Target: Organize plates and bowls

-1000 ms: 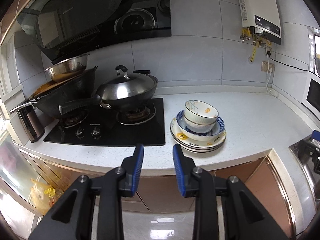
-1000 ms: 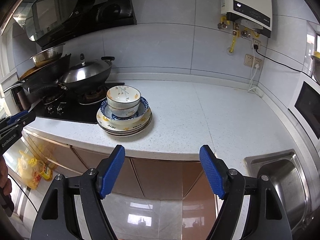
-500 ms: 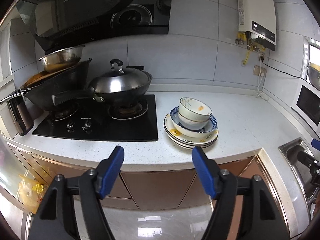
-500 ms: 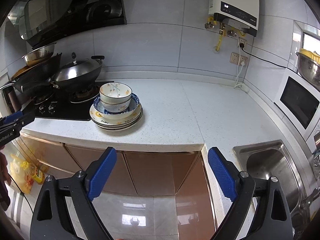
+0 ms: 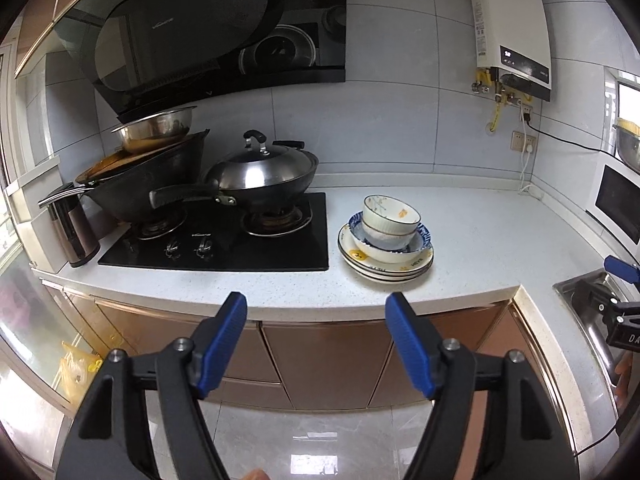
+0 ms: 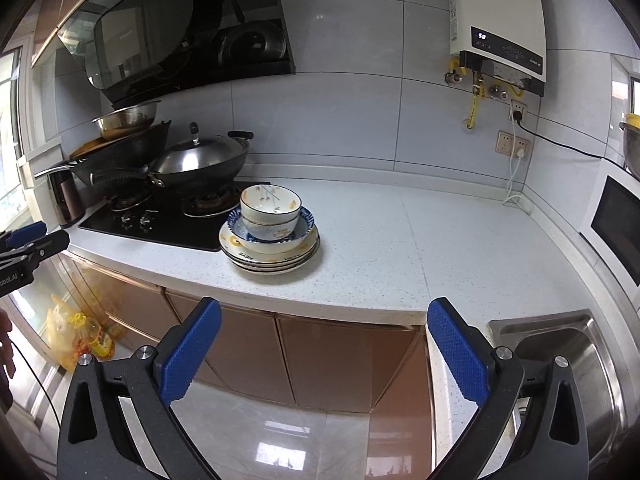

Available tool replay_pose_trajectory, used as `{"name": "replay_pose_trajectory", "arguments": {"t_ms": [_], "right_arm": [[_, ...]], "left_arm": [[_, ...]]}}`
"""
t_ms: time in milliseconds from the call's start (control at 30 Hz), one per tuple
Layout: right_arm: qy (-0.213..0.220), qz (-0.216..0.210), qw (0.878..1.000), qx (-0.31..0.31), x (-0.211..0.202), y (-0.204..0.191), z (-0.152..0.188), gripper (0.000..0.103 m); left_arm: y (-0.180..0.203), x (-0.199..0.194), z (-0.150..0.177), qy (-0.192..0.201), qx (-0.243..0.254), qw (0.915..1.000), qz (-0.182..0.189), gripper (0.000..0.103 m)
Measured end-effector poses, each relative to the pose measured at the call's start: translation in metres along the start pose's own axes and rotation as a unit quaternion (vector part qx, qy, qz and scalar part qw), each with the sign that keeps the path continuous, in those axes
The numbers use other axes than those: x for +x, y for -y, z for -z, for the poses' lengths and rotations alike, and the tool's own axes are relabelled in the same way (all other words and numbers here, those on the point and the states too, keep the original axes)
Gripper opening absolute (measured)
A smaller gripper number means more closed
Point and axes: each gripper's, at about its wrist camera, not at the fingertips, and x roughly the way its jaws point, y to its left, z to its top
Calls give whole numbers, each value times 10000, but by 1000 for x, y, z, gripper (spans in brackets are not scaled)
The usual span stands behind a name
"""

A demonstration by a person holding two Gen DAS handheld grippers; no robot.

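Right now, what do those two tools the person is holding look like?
Both are alike: the left gripper and right gripper have black angular frames with silver bolts and two blue, dimpled pads facing each other. Seen from the right camera, the left gripper carries white lettering on its side.

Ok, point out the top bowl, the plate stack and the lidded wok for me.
top bowl [image 6: 270, 205]: right wrist view, on its inner wall.
plate stack [image 6: 272, 261]: right wrist view, on the front rims.
lidded wok [image 5: 260, 174]: left wrist view, on the steel lid.
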Motion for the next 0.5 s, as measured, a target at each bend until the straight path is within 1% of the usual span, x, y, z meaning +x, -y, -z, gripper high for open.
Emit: {"name": "replay_pose_trajectory", "arguments": {"t_ms": [133, 267, 400, 500], "right_arm": [[-71, -41, 9999, -118, -1, -7, 12, 101], [-187, 28, 9996, -198, 5, -12, 24, 101], [-278, 69, 9996, -80, 13, -18, 26, 101], [-253, 138, 9995, -98, 15, -29, 23, 101]], "left_arm": [[-9, -1, 16, -52, -79, 9999, 139, 71], [-11, 8, 33, -132, 17, 9990, 438, 71], [-14, 14, 36, -74, 197, 9980, 591, 71], [-22, 15, 34, -26, 220, 9972, 713, 71]]}}
